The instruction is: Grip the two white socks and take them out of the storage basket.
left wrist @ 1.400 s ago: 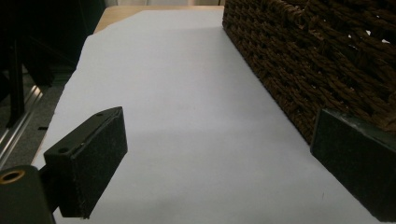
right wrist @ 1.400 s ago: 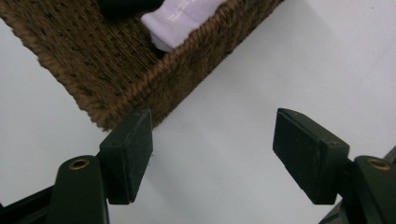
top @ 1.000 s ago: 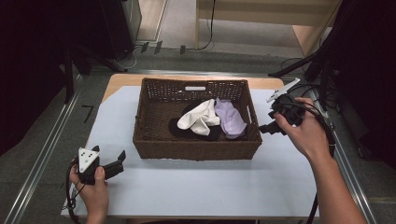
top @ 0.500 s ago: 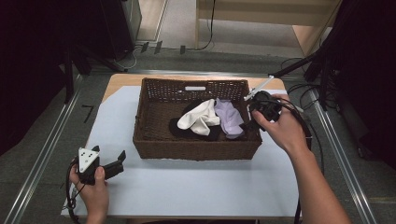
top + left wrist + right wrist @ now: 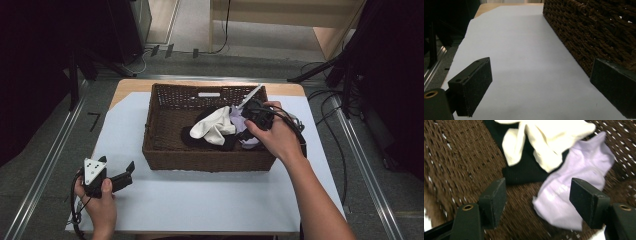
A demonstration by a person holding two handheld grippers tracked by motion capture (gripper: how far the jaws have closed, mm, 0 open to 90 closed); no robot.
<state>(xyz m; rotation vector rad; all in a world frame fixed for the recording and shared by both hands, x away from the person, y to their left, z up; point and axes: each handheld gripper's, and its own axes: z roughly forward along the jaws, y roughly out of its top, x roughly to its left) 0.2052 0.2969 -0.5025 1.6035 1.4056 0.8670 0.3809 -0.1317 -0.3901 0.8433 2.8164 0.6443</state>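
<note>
A brown wicker basket [image 5: 205,161] stands mid-table. In it lie a cream sock [image 5: 214,127], a lilac sock [image 5: 236,119] and a black sock [image 5: 192,136]. My right gripper [image 5: 254,114] hangs over the basket's right part, pointing down. In the right gripper view it [image 5: 539,188] is open, with nothing between the pads. The lilac sock [image 5: 584,165] lies below them, beside the cream sock [image 5: 544,137] and the black sock [image 5: 524,170]. My left gripper [image 5: 127,175] rests open on the white sheet at the front left. In its own view it [image 5: 540,72] is beside the basket wall [image 5: 594,32].
A white sheet [image 5: 210,200] covers the wooden table. Black cables [image 5: 325,130] trail past the table's right edge. Metal rails [image 5: 55,150] run along the floor on both sides. A small black tool [image 5: 94,120] lies on the floor at the left.
My right hand has moved left from beside the basket's right wall to over its inside, and sunk a little. The left gripper has kept still.
</note>
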